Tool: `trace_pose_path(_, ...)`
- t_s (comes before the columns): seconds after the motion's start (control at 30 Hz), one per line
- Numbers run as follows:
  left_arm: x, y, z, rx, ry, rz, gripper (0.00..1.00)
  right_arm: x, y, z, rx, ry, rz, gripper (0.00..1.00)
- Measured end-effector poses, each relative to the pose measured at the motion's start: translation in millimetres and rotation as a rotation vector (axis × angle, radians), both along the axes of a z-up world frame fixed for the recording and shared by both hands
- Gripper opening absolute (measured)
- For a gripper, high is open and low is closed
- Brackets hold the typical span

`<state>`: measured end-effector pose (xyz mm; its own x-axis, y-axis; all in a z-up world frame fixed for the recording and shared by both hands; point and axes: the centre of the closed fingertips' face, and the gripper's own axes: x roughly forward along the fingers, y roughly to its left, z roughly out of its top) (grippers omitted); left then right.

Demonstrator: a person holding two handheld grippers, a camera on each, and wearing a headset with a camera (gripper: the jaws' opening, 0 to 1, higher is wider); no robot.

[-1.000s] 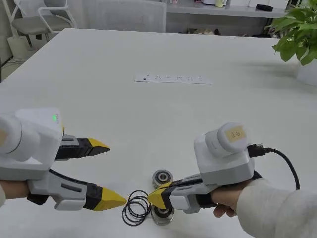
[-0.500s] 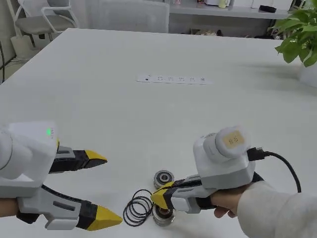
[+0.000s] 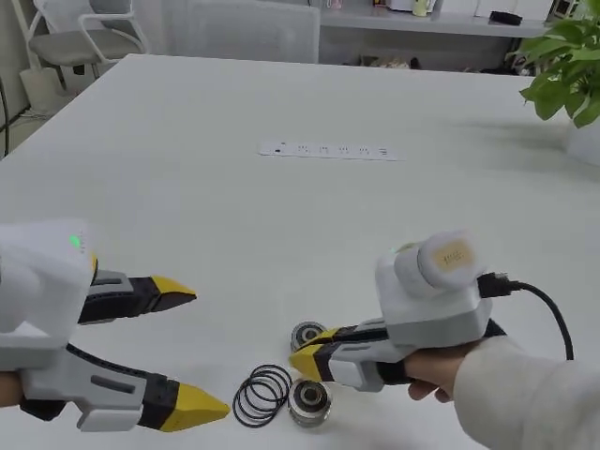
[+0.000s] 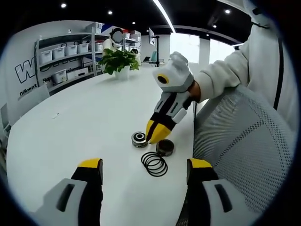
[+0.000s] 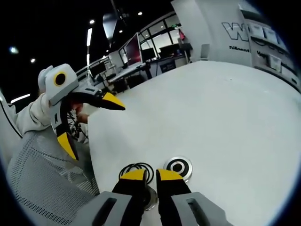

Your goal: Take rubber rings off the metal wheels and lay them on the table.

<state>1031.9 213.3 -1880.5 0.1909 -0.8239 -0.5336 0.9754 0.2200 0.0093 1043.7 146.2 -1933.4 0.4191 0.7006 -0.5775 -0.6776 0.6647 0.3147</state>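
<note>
White tabletop (image 3: 281,216) stretches away in the head view, with a flat white power strip (image 3: 323,150) toward the far side, a leafy plant (image 3: 562,56) at the upper right and an office chair (image 3: 75,37) at the upper left. Near the bottom centre of that view a small pile of black rubber rings (image 3: 262,396) lies flat on the table, the loops overlapping. Just right of the pile sits the nearer wheel (image 3: 309,398), a small metal disc, close against the rings. The farther wheel (image 3: 307,335) lies a little higher in the frame, apart from the pile. The right gripper (image 3: 300,361) reaches in from the lower right, held by a hand in a white sleeve. Its yellow-tipped jaws are drawn together with nothing between them. The tip sits between the two wheels, and whether it touches either cannot be told. In the right gripper view a thin slit separates the jaws, the farther wheel lies just right of the tips, and the rings show just left of them, partly hidden. The left gripper (image 3: 202,352) occupies the lower left of the head view, jaws spread wide and empty, its lower tip near the rings but apart from them. In the left gripper view the rings lie midway between the two spread jaws, just beyond their tips.
</note>
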Motion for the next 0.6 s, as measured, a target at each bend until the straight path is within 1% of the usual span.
trace_pose_path(0.13,-1.9,-0.4,4.7,-0.009,0.005,-0.002,0.74,2.4,-1.2,6.4,0.012,-0.013,-0.008,0.07)
trace_pose_path(0.23,-2.9,0.2,7.1,-0.006,0.006,0.001,0.77,1.9,0.2,11.0,0.021,-0.022,-0.004,0.09)
trace_pose_path(0.33,-5.2,0.7,10.0,-0.006,0.007,-0.004,0.78,0.2,1.4,16.3,0.017,-0.041,0.015,0.13)
trace_pose_path(0.37,-8.0,0.9,10.7,-0.006,0.015,-0.011,0.78,0.0,1.7,18.1,0.017,-0.048,0.019,0.15)
trace_pose_path(0.47,-12.0,2.3,14.2,-0.009,0.016,-0.018,0.79,-1.7,1.8,25.8,0.025,-0.064,0.034,0.21)
trace_pose_path(0.57,-14.1,5.0,19.3,-0.017,0.024,-0.016,0.81,-4.4,2.0,33.6,0.046,-0.071,0.047,0.30)
trace_pose_path(0.6,-14.7,5.4,19.9,-0.018,0.026,-0.017,0.83,-5.6,2.3,35.4,0.048,-0.073,0.053,0.36)
